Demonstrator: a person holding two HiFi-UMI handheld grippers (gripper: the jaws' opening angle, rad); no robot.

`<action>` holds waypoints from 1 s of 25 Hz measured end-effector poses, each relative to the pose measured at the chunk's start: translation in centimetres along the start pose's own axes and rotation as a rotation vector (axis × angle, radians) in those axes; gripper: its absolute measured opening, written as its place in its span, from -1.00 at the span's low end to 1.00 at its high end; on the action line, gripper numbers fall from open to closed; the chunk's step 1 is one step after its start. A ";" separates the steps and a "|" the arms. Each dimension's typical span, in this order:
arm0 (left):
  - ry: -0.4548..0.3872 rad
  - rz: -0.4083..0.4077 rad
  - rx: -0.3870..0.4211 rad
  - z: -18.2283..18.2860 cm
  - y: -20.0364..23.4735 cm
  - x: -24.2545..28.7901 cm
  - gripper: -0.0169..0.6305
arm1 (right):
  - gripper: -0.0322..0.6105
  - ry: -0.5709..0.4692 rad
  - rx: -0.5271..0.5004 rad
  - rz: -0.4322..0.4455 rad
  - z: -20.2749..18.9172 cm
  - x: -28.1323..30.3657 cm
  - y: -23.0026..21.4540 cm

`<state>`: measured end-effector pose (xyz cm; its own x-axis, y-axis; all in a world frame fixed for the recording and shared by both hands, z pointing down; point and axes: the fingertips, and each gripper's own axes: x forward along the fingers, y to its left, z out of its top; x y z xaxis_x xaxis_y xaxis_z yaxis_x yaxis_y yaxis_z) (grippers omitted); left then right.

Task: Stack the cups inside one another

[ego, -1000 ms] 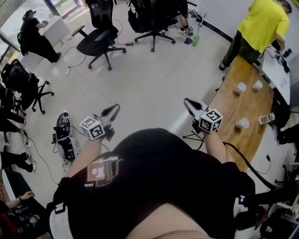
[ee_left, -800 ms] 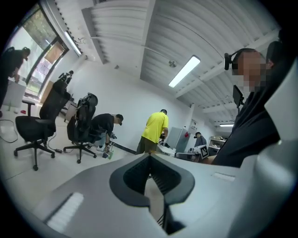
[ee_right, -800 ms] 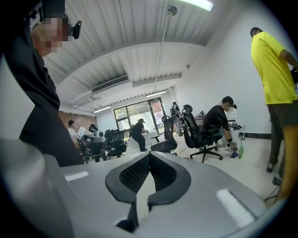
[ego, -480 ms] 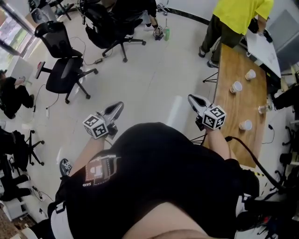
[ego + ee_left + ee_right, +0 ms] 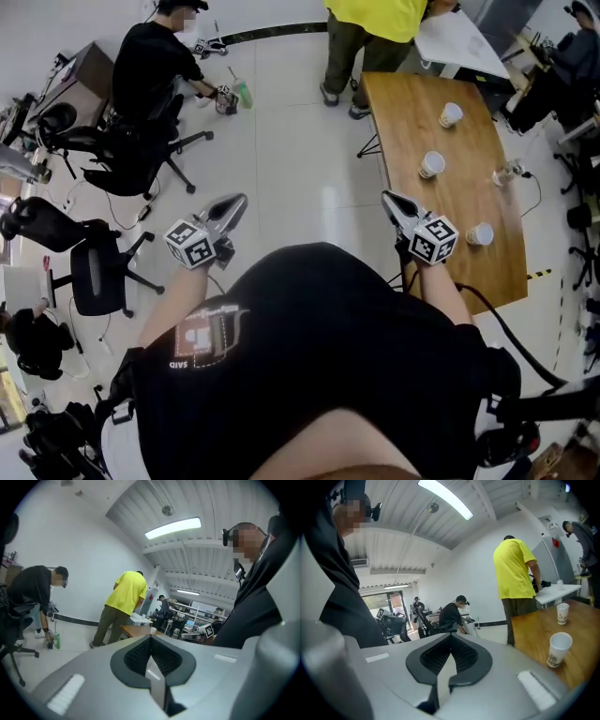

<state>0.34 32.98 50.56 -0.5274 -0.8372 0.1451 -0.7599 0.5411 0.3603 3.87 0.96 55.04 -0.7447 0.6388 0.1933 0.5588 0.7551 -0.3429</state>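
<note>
Cups (image 5: pixel 431 164) stand apart on the worktop (image 5: pixel 403 122); beside it, left gripper (image 5: pixel 234 202) and right gripper (image 5: pixel 390 201) have jaws together, empty.

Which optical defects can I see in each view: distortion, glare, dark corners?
Head view: fisheye bending curves the edges of the wooden table; pale glare on the floor. Left gripper view: black corners, ceiling lamp blown white. Right gripper view: same corners, nearest paper cup sharp.

Black short-sleeve tee (image 5: pixel 319 366), pale square print (image 5: pixel 202 337) with lettering at 8 o'clock. Grey shells on left gripper (image 5: pixel 234 202) and right gripper (image 5: pixel 390 200), tapering to points; dark ribbed pads (image 5: pixel 136 656); white cubes (image 5: pixel 187 244) with black square markers. Black cable (image 5: pixel 506 330) off right gripper toward 4 o'clock.
</note>
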 end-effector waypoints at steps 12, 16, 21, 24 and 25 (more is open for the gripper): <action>0.198 -0.529 0.035 7.1 3.7 33.7 -0.94 | -0.85 -0.083 0.041 -0.375 6.0 -0.4 -16.9; 0.322 -0.825 0.046 6.7 3.8 41.9 -0.94 | -0.85 -0.145 0.127 -0.714 5.9 -3.7 -19.4; 0.456 -1.073 0.108 5.8 4.6 47.7 -0.94 | -0.78 -0.256 0.254 -1.014 5.0 -6.0 -20.7; 0.541 -1.221 0.103 4.7 1.9 50.6 -0.94 | -0.65 -0.337 0.332 -1.247 3.5 -10.3 -17.0; 0.554 -1.258 0.100 4.3 0.7 51.1 -0.94 | -0.62 -0.345 0.348 -1.317 2.7 -11.8 -15.7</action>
<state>-28.76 -9.07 54.29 0.7299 -0.6716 0.1270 -0.6440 -0.6135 0.4571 2.95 -18.84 55.66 -0.7236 -0.6053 0.3316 -0.6894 0.6564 -0.3063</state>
